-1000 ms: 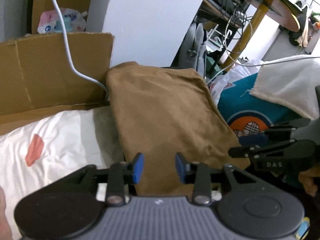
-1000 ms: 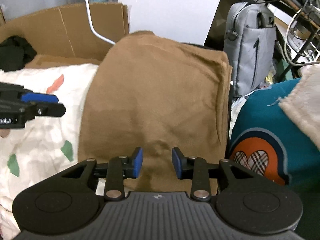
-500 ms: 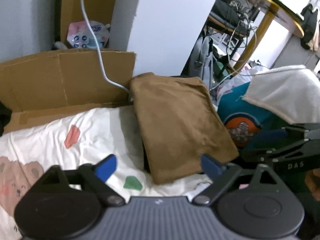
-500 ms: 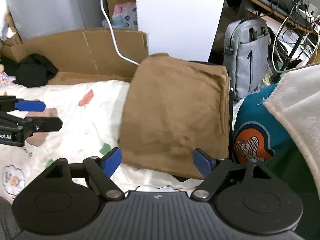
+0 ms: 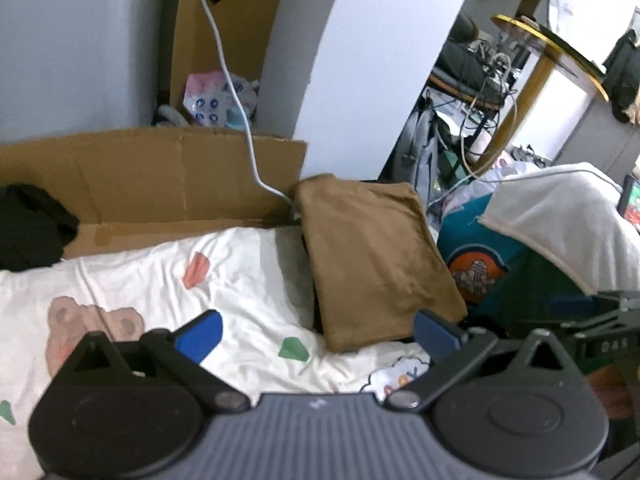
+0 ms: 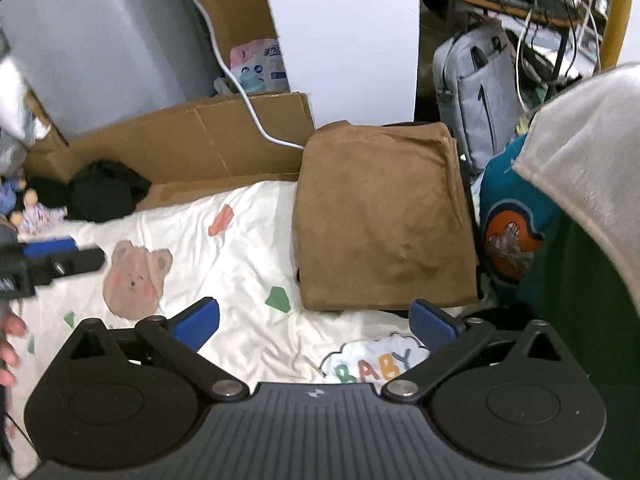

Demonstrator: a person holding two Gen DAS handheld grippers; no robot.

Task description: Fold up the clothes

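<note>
Bed sheet [image 6: 248,264], white, printed with a bear, coloured shapes and the word BABY: lay rumpled across the bed, bare cloth open to the left of the folded garment and in front of it. Cardboard panel [image 5: 152,176], brown: stood along the sheet's far edge, a white cable [image 5: 236,120] hanging over it. Folded brown garment [image 6: 384,216], the task's thing: lay flat as a neat rectangle on the sheet's right side, its far end near the cardboard, its right edge just beside a teal cushion [image 6: 516,216] with an orange emblem; a cream towel [image 6: 588,184] overlapped the cushion at far right. Black clothing [image 6: 104,190]: heaped at the sheet's far-left edge, well apart from the garment. Left gripper [image 5: 316,332]: fingers spread wide, blue pads holding nothing, raised above the sheet short of the garment's near edge. Right gripper [image 6: 314,322]: fingers likewise spread wide and empty, touching nothing, the garment's near edge seen between them.
</note>
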